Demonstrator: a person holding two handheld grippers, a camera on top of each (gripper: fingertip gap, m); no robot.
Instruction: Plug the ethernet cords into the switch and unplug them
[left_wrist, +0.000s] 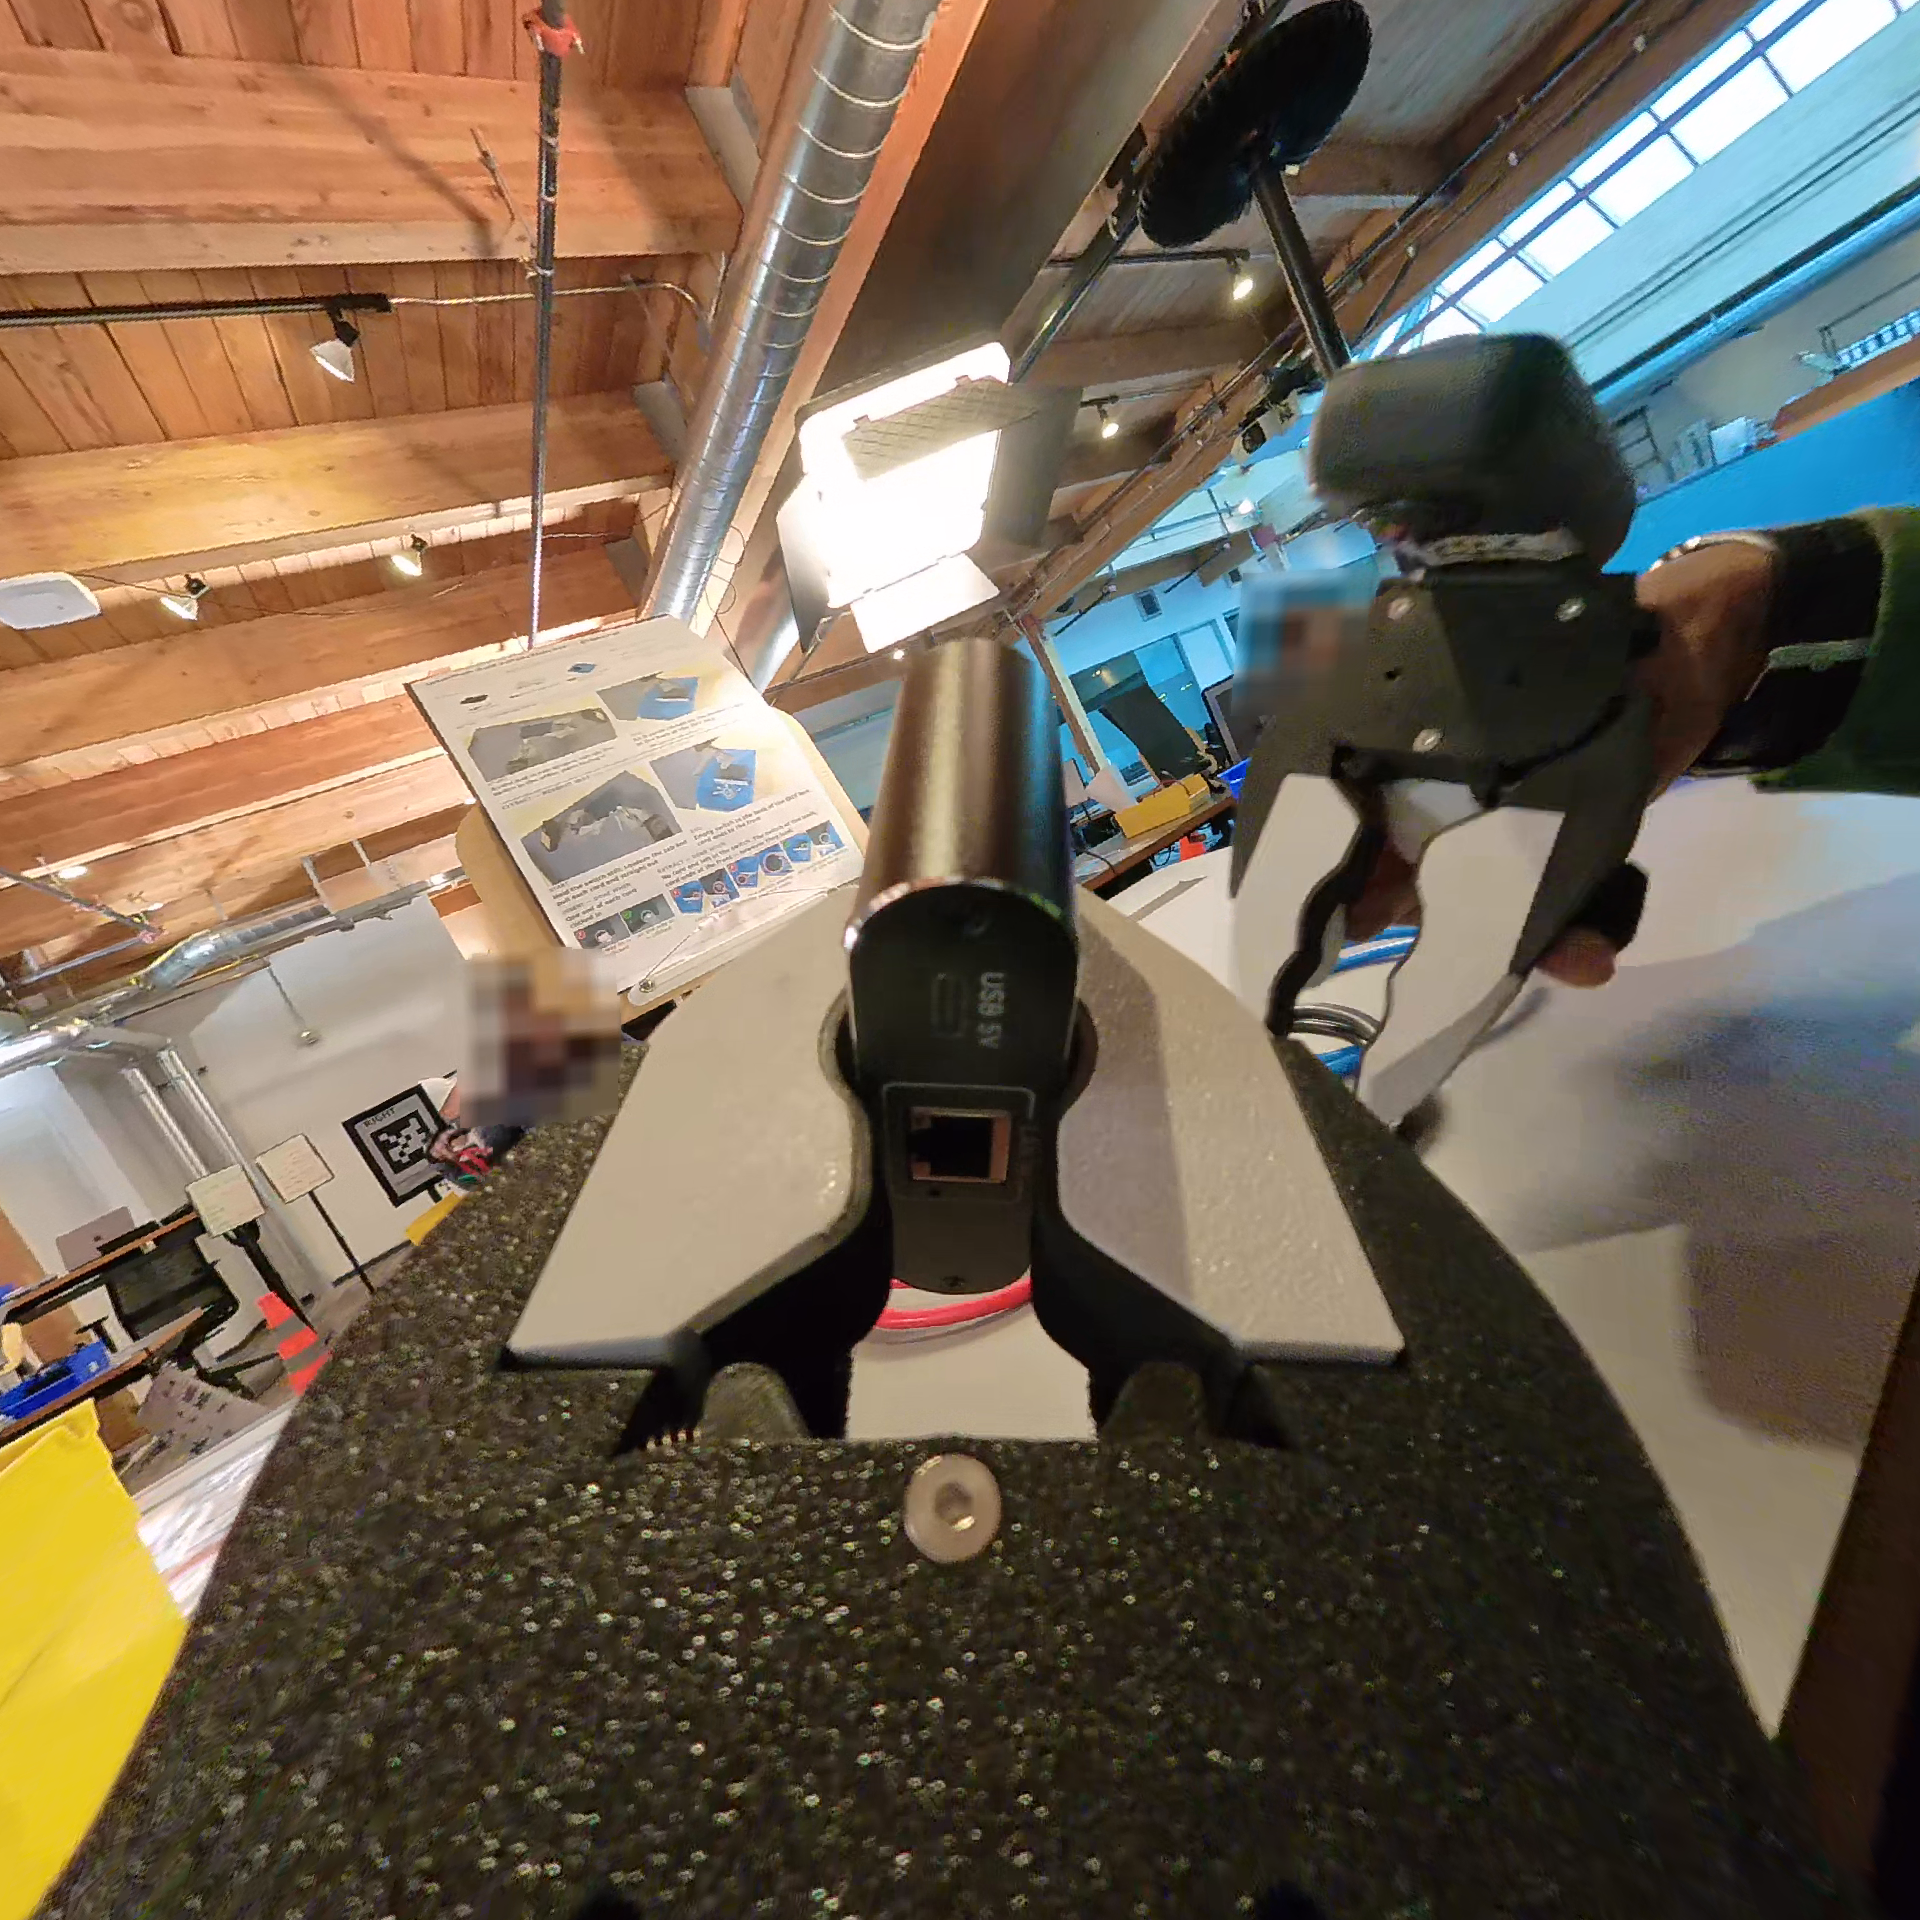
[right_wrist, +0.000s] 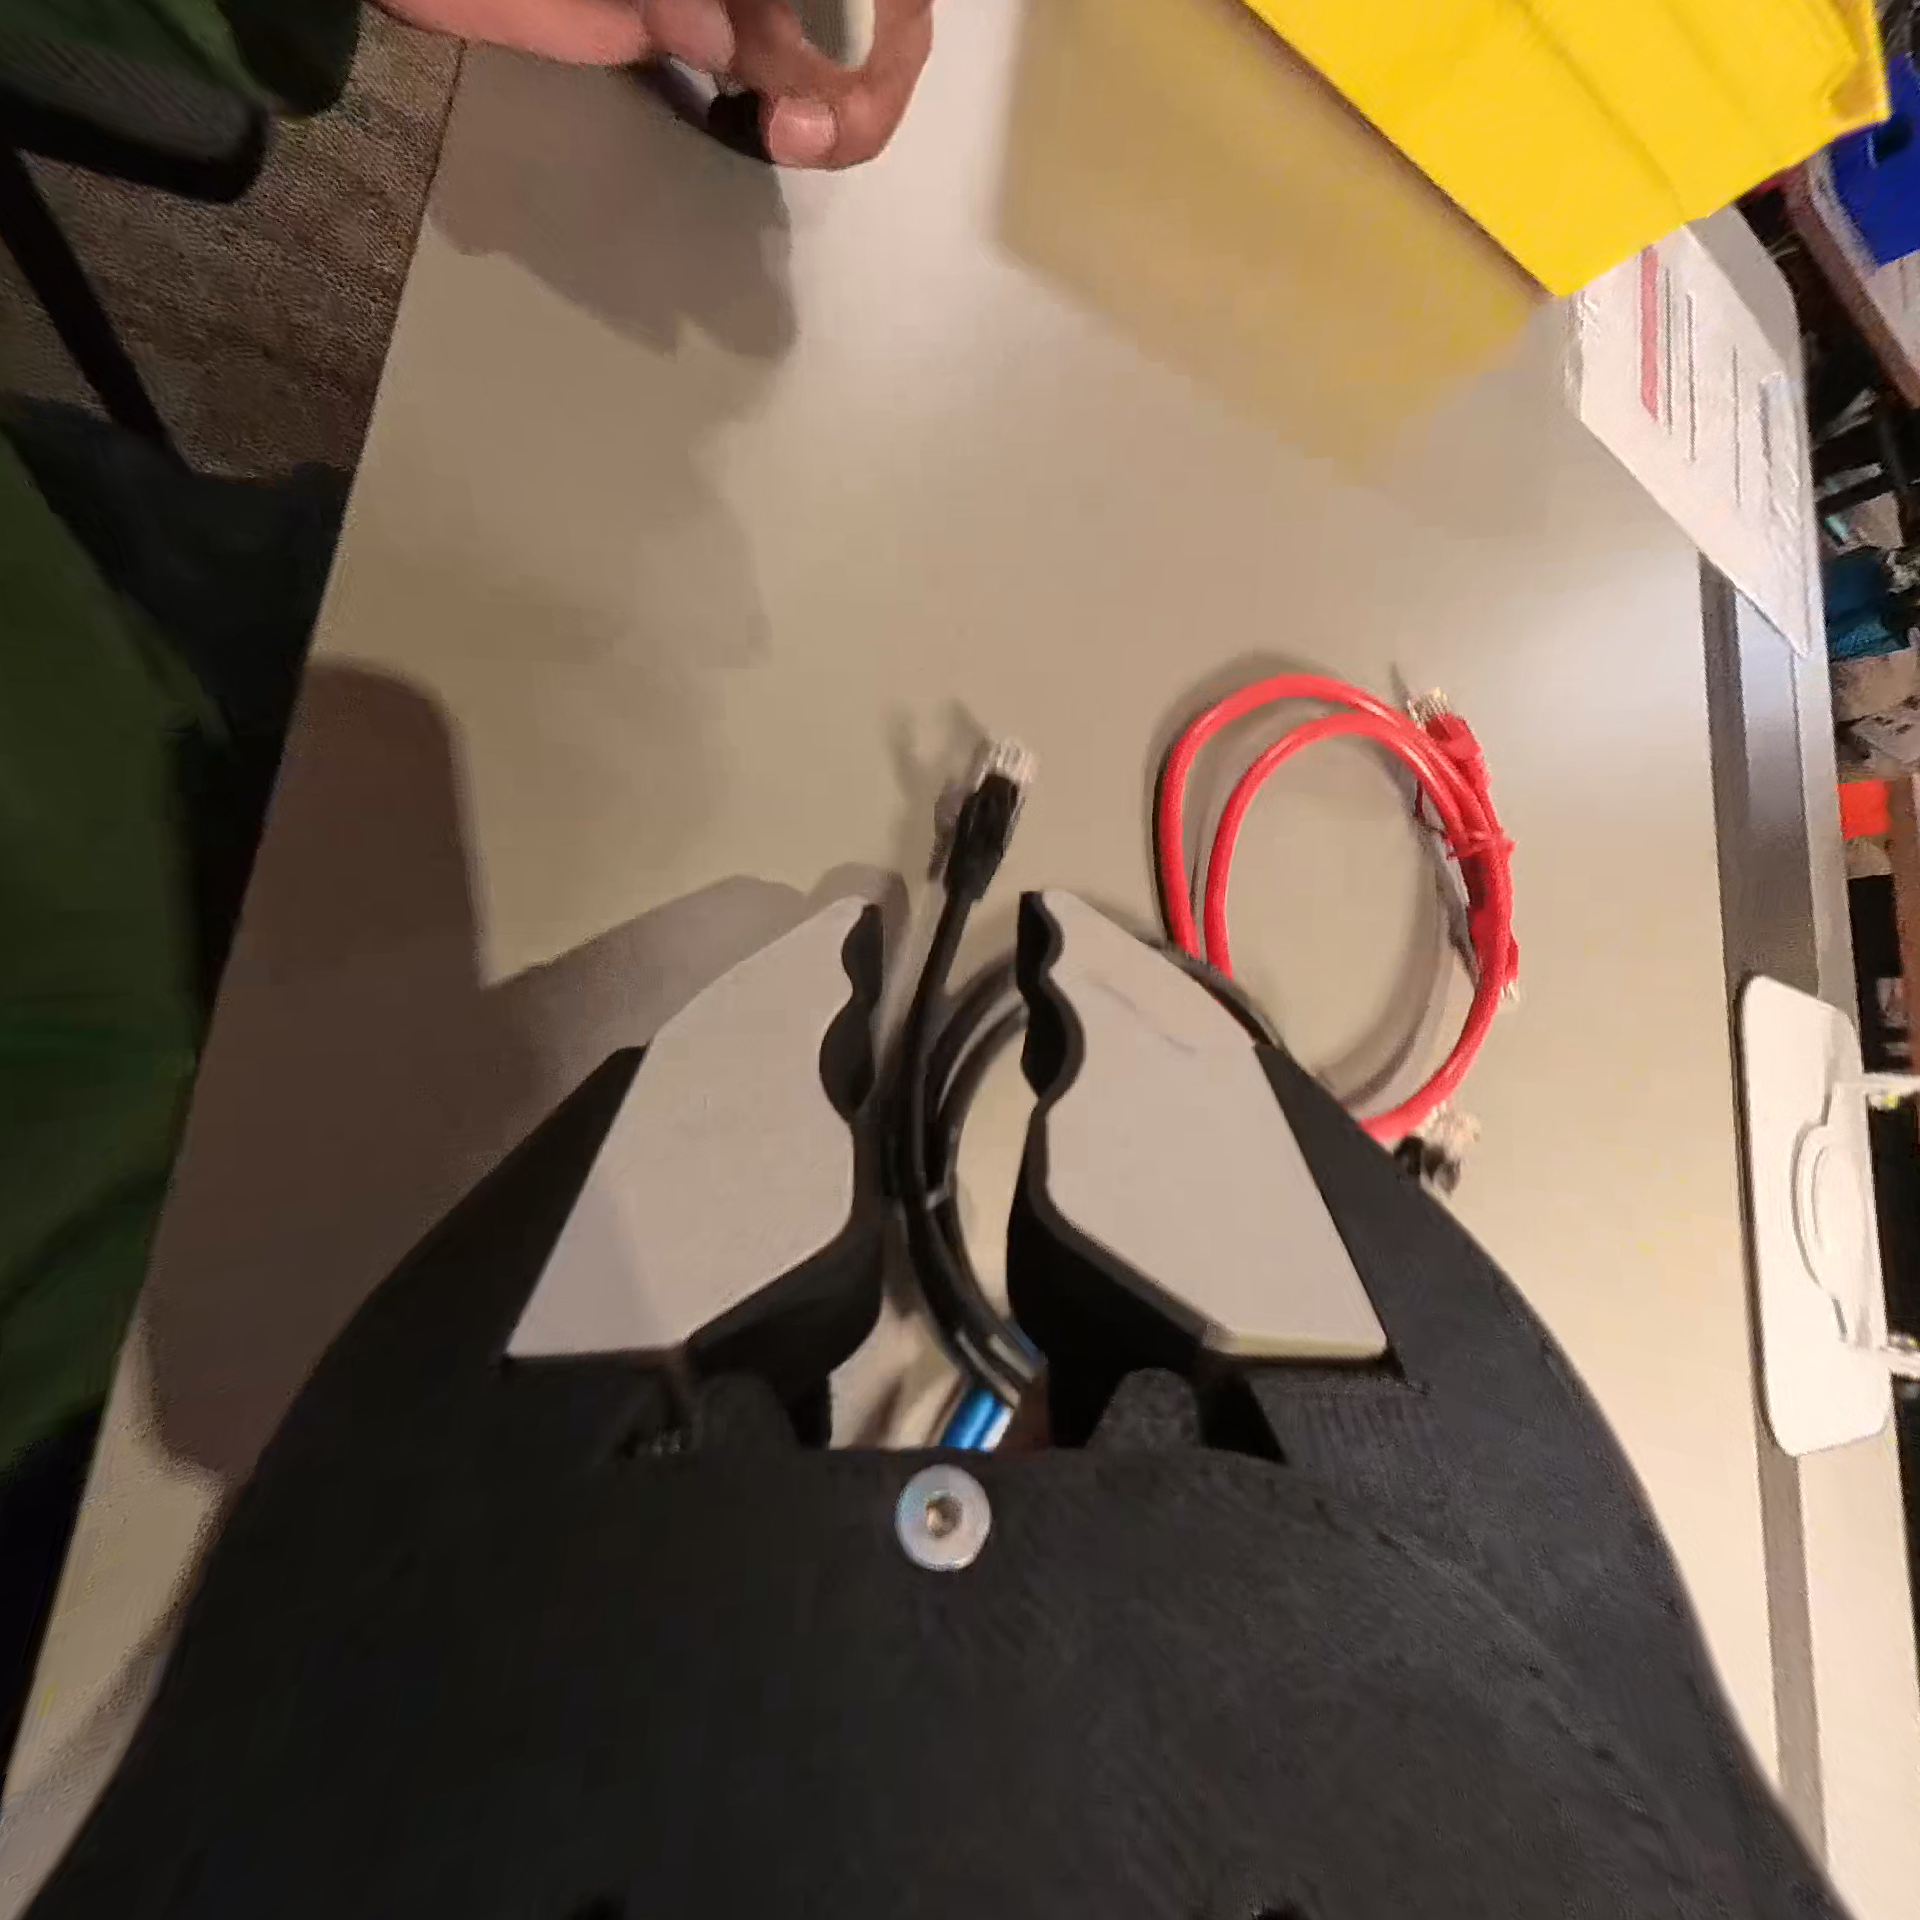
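gripping the switch (left_wrist: 961, 1049), a dark metal bar held upright with one empty port facing us, our left claw (left_wrist: 961, 1174) is clamped on its lower end above the table. our right claw (right_wrist: 948, 997) hangs over the pale table (right_wrist: 831, 540) with its fingers apart, a black cord (right_wrist: 961, 904) running between them without being pinched, its plug lying just past the tips. a coiled red cord (right_wrist: 1351, 894) rests just to the right, and a blue cord (right_wrist: 982, 1439) shows under the claw. a yellow bin (right_wrist: 1538, 114) sits at the far edge.
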